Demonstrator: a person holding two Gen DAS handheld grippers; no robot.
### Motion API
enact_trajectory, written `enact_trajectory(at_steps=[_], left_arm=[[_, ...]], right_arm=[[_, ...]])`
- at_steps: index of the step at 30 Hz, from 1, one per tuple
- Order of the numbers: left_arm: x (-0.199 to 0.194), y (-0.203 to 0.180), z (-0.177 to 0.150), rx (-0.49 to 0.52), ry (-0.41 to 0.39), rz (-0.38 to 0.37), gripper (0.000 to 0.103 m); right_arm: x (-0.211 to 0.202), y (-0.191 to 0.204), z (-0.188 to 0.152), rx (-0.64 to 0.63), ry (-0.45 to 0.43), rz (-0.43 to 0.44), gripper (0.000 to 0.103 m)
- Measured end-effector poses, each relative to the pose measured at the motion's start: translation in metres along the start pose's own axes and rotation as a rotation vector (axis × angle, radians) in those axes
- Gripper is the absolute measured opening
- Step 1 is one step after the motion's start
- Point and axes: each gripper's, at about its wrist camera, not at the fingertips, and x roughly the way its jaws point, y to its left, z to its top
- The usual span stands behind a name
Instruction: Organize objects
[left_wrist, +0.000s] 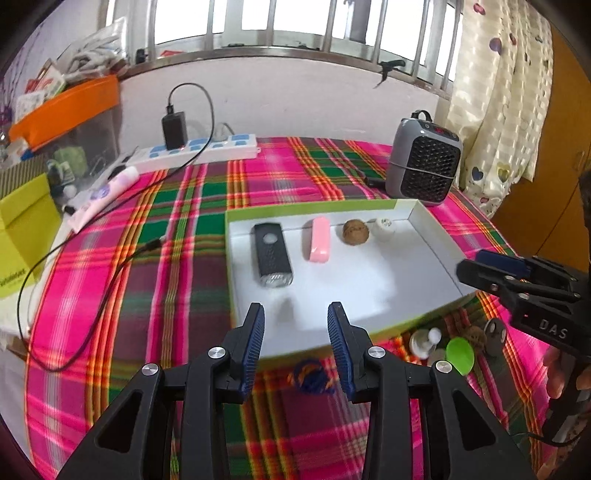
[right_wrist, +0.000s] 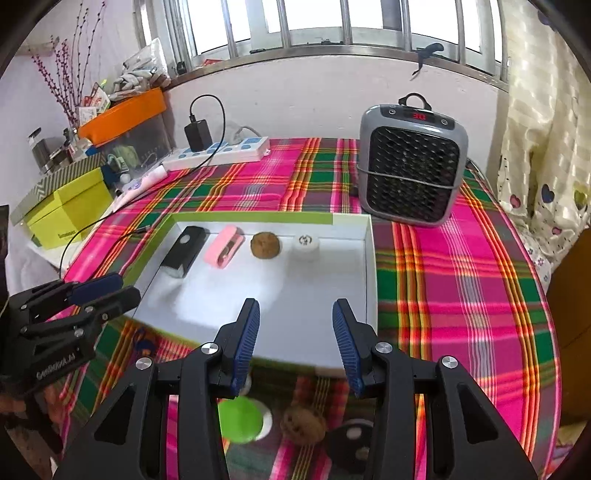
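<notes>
Disc (right_wrist: 351, 441) half behind right gripper (right_wrist: 295, 343)

Woven plaid tablecloth (left_wrist: 184, 229), matt, slightly ribbed, spread beneath both tongs. Ahead of the left gripper (left_wrist: 296, 345): shallow cardboard tray (left_wrist: 439, 236), smooth matt white inside; black flashlight (left_wrist: 272, 254) with textured plastic body and shiny metal rim; glossy pink plastic case (left_wrist: 318, 239); rough, wrinkled walnut (left_wrist: 355, 231). Further ahead, grey matt plastic heater (right_wrist: 412, 164), black mesh grille. Ribbed blue rubbery pads (left_wrist: 255, 343).
</notes>
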Motion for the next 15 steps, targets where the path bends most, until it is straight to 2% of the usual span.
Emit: enact_trajectory(at_steps=[8, 15], left_arm=[[-0.006, 0.01, -0.022, -0.023, 0.002, -0.016, 0.04], [-0.004, 0.004, -0.032, -0.02, 0.026, -0.056, 0.041]], right_arm=[[-0.018, 0.001, -0.022, -0.01, -0.023, -0.009, 0.043], [-0.029, -0.003, -0.039, -0.009, -0.036, -0.021, 0.043]])
